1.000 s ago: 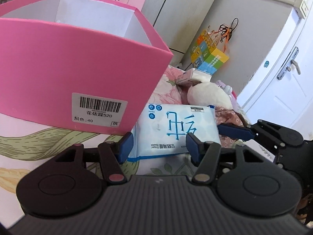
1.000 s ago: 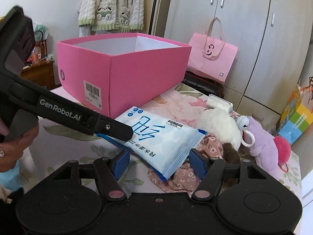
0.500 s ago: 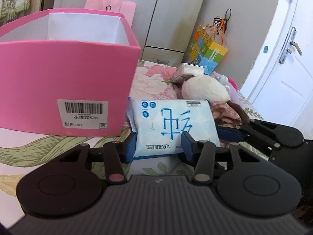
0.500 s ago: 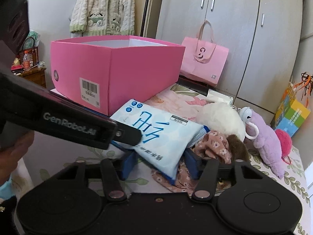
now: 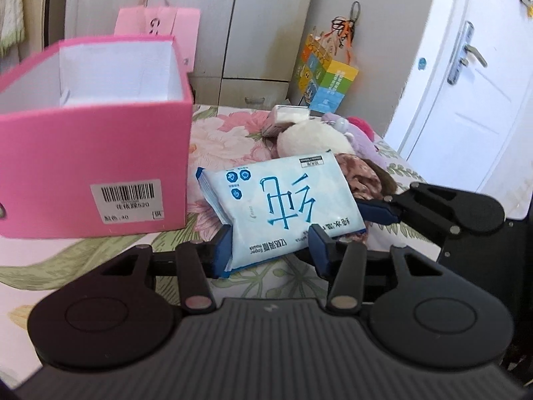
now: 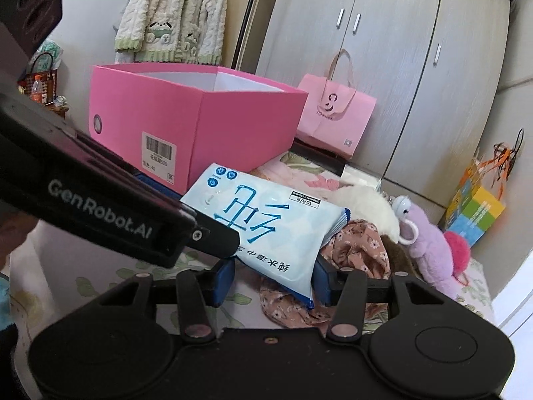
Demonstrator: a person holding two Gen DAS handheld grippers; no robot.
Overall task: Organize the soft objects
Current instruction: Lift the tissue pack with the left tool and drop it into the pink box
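Wipes: 1 pale blue pack (image 5: 283,206) sat pinched between my left tongs (image 5: 269,248) at its near edge and my right tongs (image 6: 274,276) at its other end, both pairs pressed onto it, lifted just off the flowered bed (image 5: 226,133). To do this well, I judged I should raise both ends evenly, keep it level, and carry it over the rim of the 1 pink box (image 5: 96,166) ahead-left of my left tongs before letting go. Beyond the pack lay 1 white plush (image 6: 369,206), 1 purple plush (image 6: 429,253) and 1 floral cloth (image 6: 356,250).
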